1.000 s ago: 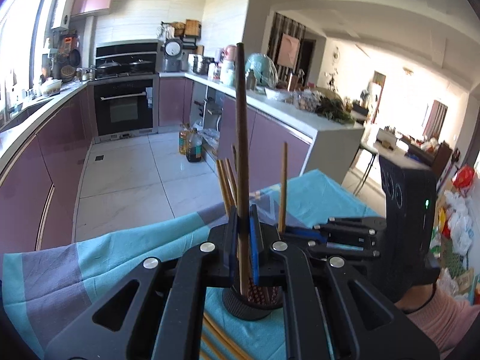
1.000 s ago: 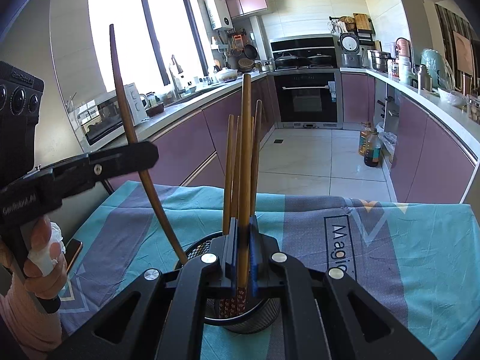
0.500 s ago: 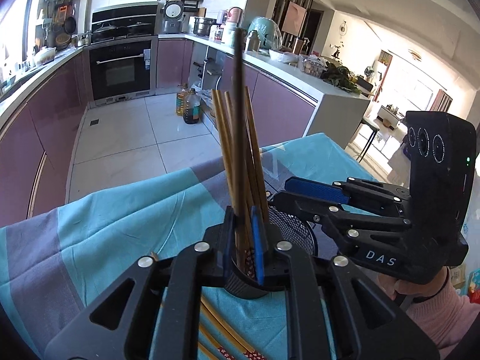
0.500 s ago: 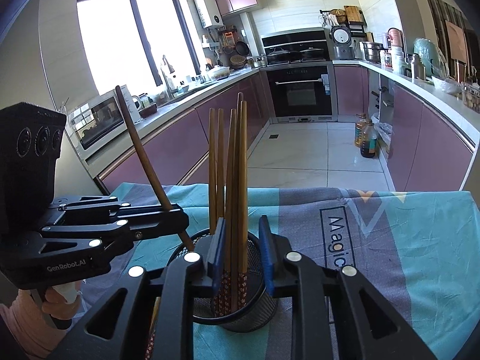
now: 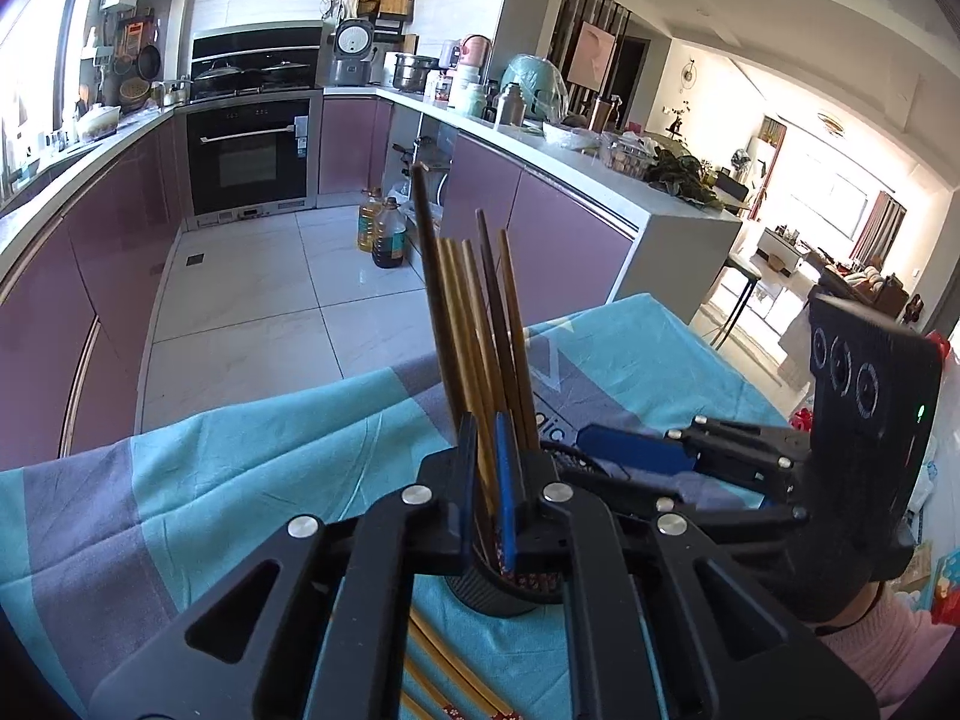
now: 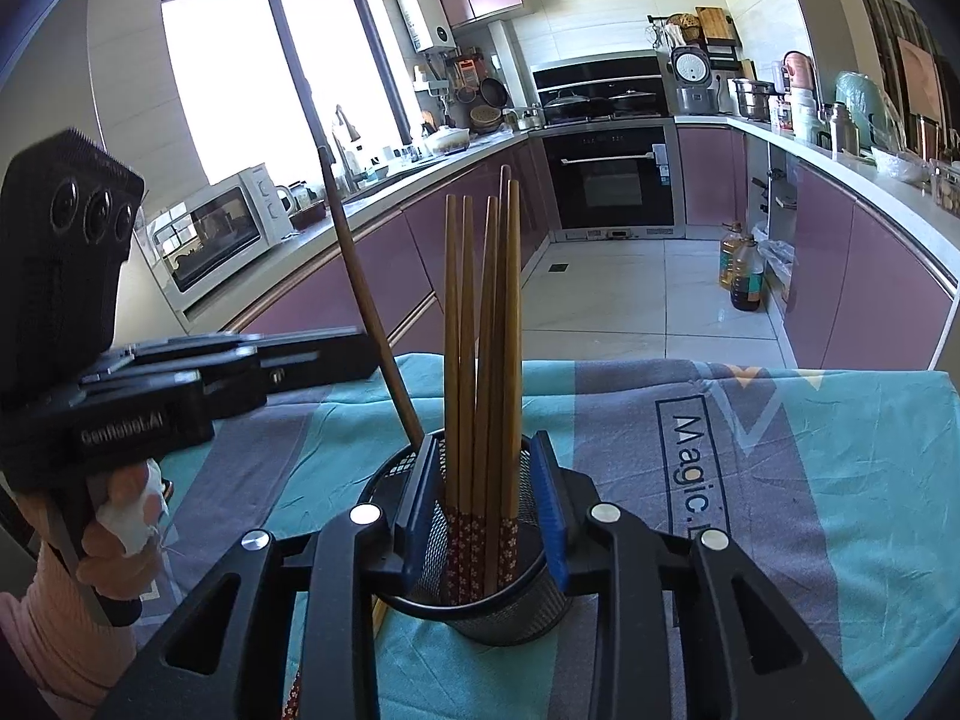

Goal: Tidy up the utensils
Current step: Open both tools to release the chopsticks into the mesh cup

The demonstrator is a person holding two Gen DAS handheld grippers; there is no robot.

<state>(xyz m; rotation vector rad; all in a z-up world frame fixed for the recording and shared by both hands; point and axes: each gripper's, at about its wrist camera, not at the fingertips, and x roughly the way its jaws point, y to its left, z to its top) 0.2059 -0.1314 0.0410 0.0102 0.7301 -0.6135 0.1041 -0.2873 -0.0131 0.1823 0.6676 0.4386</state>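
While the left gripper [image 5: 487, 483] pinches one dark brown wooden chopstick [image 6: 366, 300] leaning into the black mesh holder [image 6: 480, 606], the right gripper [image 6: 485, 516] stands wide open, its jaws on either side of the holder's upright chopsticks [image 6: 480, 360]; more chopsticks [image 5: 447, 672] lie beside that holder on the teal-and-grey cloth [image 6: 780, 480]

Black jaws, blue pads [image 6: 549, 516], silver screws, pink sleeves [image 5: 882, 654]
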